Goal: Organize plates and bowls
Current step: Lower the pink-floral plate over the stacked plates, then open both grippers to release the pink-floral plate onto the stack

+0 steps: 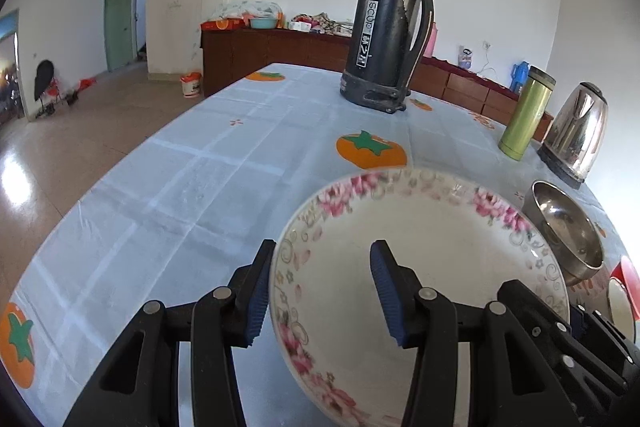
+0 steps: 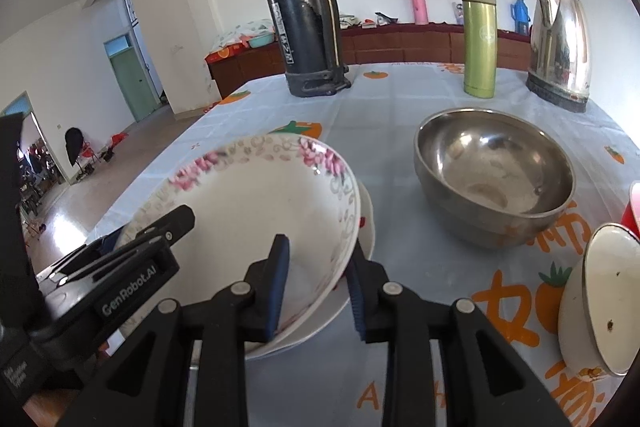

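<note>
Floral bowl sits tilted on a white plate near the table's left edge. Right gripper pinches its rim, one finger inside, one outside. Left gripper is spread wide astride the opposite rim; steel bowl stands apart, mid-table.

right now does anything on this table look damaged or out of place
Two things stand out. The black thermos flask has its coating peeled off in a jagged patch down the side, baring the metal. The white enamel bowl lies tipped on its side at the right and shows small dark chips. Nothing looks spilled.
</note>
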A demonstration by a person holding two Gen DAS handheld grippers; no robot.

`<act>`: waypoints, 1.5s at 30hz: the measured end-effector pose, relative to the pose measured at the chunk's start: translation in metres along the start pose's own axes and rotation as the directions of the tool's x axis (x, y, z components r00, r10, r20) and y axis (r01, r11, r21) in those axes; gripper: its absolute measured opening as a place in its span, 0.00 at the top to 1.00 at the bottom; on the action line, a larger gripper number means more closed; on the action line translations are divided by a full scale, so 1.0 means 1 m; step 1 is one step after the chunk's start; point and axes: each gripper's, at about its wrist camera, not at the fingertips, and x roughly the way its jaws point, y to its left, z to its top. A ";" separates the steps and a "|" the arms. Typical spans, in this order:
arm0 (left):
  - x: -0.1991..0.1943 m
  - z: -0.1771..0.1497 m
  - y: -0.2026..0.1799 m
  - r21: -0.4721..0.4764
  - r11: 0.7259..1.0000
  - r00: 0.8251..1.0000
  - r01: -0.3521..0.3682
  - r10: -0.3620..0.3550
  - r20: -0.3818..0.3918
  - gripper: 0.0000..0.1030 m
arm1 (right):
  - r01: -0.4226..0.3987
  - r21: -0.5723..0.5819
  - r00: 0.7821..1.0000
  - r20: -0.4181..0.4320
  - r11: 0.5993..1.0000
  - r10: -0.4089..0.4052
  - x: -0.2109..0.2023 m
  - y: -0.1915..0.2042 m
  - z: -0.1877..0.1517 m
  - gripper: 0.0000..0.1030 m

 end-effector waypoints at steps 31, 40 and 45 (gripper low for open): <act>-0.002 -0.002 -0.005 0.027 0.999 0.999 -0.031 0.030 0.010 0.50 | 0.047 -0.022 0.999 0.025 0.999 -0.047 -0.010 0.005 -0.007 0.43; -0.007 -0.002 -0.001 0.006 0.999 0.998 -0.049 0.049 0.029 0.29 | 0.057 0.003 0.997 0.058 0.998 -0.057 -0.015 0.000 -0.007 0.24; -0.008 -0.004 -0.002 0.008 0.999 0.998 -0.051 0.051 0.028 0.25 | 0.058 0.042 0.995 0.082 0.997 -0.061 -0.020 -0.008 -0.006 0.15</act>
